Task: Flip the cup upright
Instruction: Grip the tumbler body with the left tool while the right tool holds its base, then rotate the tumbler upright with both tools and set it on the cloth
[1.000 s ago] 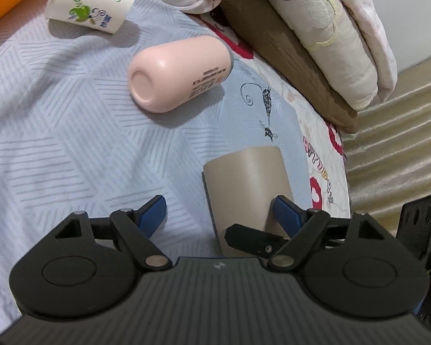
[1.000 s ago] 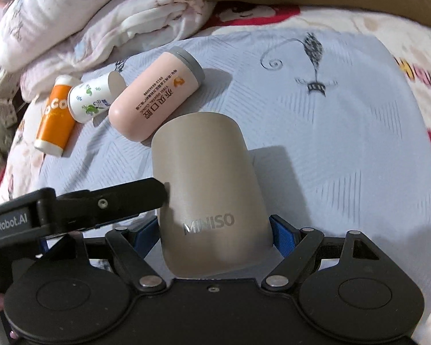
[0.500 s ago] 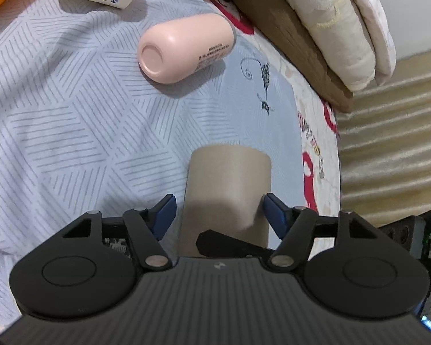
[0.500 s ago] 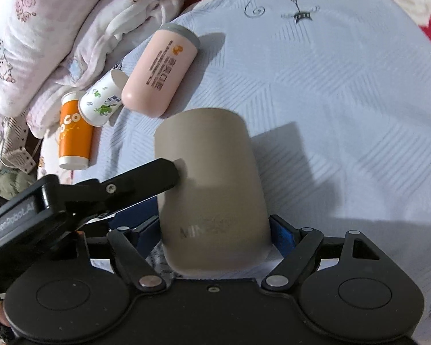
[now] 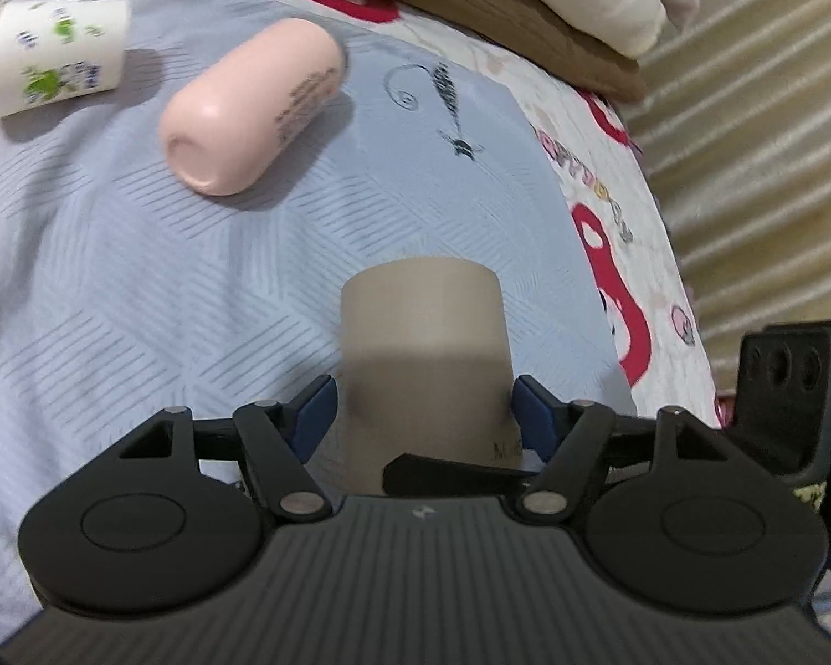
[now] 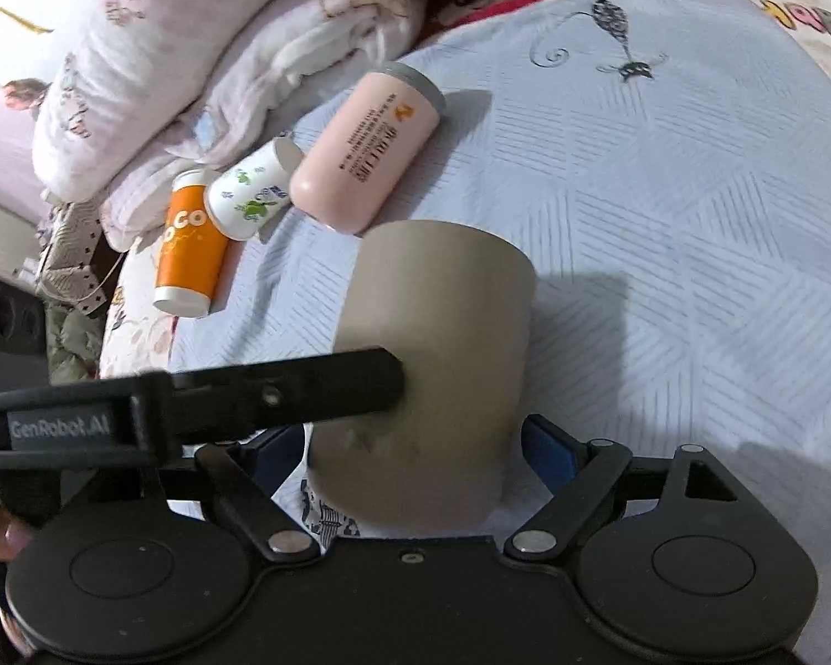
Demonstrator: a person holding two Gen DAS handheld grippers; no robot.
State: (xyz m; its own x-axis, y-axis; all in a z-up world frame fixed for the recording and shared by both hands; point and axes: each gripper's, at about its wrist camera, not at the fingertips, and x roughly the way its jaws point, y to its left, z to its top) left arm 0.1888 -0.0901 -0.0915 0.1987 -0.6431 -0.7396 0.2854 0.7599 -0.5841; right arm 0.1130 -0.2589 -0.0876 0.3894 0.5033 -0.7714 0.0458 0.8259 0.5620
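A beige cup (image 5: 426, 366) (image 6: 437, 332) is held between both grippers above a light blue bedspread. My left gripper (image 5: 424, 407) has its blue pads against the cup's two sides. My right gripper (image 6: 415, 449) also has its blue pads on the cup's sides. One black finger of the left gripper (image 6: 282, 388) crosses the right wrist view and touches the cup's wall. The right gripper's finger (image 5: 454, 474) shows low in the left wrist view. The cup's open end is hidden.
A pink bottle (image 5: 249, 116) (image 6: 365, 149), a white printed paper cup (image 5: 55, 64) (image 6: 249, 197) and an orange bottle (image 6: 191, 246) lie on the bedspread (image 5: 138, 288). Folded quilts and pillows (image 6: 221, 55) are piled behind. A corrugated wall (image 5: 759, 138) is at right.
The left gripper has closed in on the cup's sides. The cup has turned and tilted between the two grippers, and its printed logo has rotated out of plain view.
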